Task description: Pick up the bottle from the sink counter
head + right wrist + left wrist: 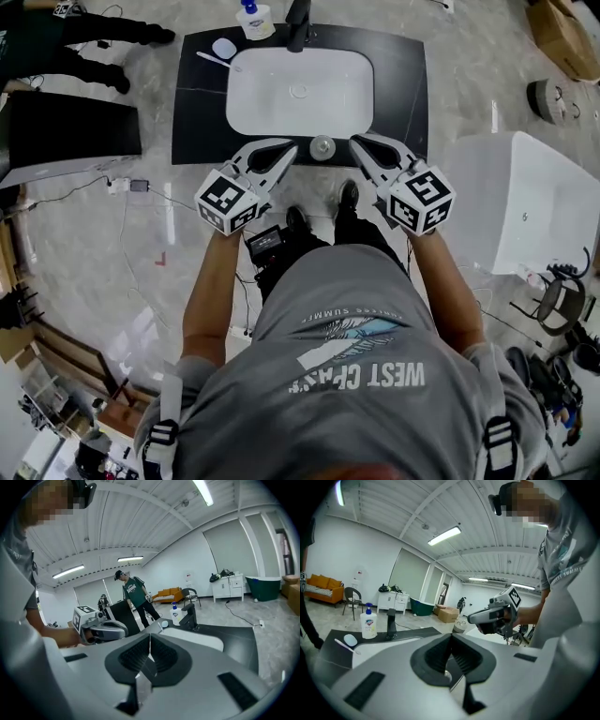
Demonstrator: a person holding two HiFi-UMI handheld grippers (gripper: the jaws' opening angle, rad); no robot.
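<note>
While I hold two claws out, one black sink counter [398,75] ahead of them, one white basin [300,89] just past their tips, left claw [289,150] and right claw [358,142] each pressed together on nothing, one bottle [255,21] across the basin from my left claw, beside one faucet [298,19].

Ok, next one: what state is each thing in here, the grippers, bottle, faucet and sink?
left gripper: shut, empty, over the near edge of the counter.
right gripper: shut, empty, alongside the left one.
pump bottle: upright at the back of the counter, left of the faucet, untouched.
faucet: no water seen running.
sink basin: empty.
</note>
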